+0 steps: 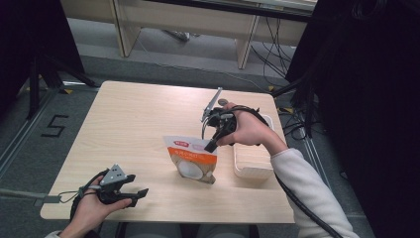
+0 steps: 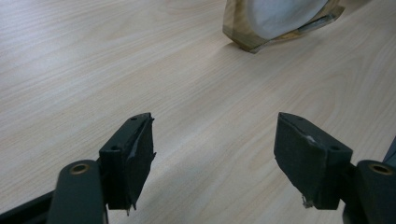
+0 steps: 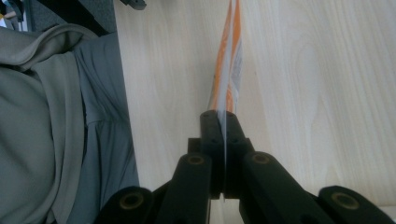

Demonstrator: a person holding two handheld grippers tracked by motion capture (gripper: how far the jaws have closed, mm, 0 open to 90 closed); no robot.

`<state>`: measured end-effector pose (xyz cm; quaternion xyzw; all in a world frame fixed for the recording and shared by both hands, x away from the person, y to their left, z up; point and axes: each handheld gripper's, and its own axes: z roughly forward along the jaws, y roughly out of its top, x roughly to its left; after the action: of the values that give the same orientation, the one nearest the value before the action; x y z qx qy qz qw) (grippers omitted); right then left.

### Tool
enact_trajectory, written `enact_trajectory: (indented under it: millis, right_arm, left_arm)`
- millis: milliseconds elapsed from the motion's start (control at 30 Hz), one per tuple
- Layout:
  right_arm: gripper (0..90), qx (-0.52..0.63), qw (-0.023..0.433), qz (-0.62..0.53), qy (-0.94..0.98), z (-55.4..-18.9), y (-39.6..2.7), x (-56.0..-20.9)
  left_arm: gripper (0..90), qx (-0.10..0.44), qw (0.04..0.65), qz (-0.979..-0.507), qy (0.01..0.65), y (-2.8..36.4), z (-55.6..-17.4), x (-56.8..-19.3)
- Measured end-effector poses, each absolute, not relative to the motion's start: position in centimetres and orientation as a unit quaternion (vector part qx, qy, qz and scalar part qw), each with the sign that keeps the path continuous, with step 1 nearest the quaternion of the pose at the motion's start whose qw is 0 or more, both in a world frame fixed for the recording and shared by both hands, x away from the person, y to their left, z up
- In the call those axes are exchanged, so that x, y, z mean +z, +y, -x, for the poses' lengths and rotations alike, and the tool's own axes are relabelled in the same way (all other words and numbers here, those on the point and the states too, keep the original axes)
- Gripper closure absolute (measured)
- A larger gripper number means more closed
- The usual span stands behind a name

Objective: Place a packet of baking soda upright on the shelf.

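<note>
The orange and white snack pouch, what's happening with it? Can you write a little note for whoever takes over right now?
Right hand-held gripper: shut on the top edge of the orange and white snack pouch, which stands upright mid-table.
Left hand-held gripper: open, holding nothing, low at the table's near-left edge, pointing toward the pouch.
Pale wooden box: right beside the pouch, under the right hand.
Done: pouch gripped.
Left: probably moving it, perhaps into the box; keep the grip firm.
</note>
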<state>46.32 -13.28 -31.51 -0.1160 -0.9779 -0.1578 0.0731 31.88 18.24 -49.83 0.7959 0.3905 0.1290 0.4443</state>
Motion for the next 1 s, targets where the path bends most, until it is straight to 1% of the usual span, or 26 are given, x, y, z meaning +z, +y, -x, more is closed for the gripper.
enact_trajectory:
  millis: [33, 67, 267, 333, 633, 667, 800, 1000]
  right_arm:
    - [90.0, -0.158, 0.073, 0.116, -0.978, -46.3, -13.3, -31.5]
    - [90.0, -0.155, 0.063, 0.098, -0.981, -46.4, -13.4, -31.2]
    - [90.0, -0.145, 0.048, 0.101, -0.983, -46.3, -13.6, -30.4]
    - [90.0, -0.142, 0.039, 0.101, -0.984, -46.3, -13.8, -29.7]
    - [90.0, -0.144, 0.03, 0.086, -0.985, -46.3, -14.2, -27.8]
    - [90.0, -0.138, 0.023, 0.091, -0.986, -46.3, -14.3, -27.3]
    - [90.0, -0.14, 0.018, 0.094, -0.986, -46.2, -14.5, -26.3]
    - [90.0, -0.146, 0.014, 0.088, -0.985, -46.4, -15.1, -25.6]
  left_arm:
    - [27.9, 0.129, 0.444, -0.796, 0.39, 18.2, -31.9, -49.8]
    - [27.9, 0.13, 0.438, -0.801, 0.386, 18.4, -31.9, -49.8]
    - [27.9, 0.13, 0.445, -0.795, 0.39, 18.2, -31.9, -49.9]
    - [27.9, 0.131, 0.439, -0.801, 0.386, 18.4, -31.9, -49.8]
    - [27.9, 0.129, 0.444, -0.796, 0.391, 18.2, -31.9, -49.8]
    - [28.0, 0.128, 0.443, -0.797, 0.389, 18.3, -31.9, -49.8]
    - [27.9, 0.128, 0.445, -0.795, 0.391, 18.2, -31.9, -49.8]
    - [27.9, 0.122, 0.445, -0.794, 0.396, 18.2, -31.8, -49.9]
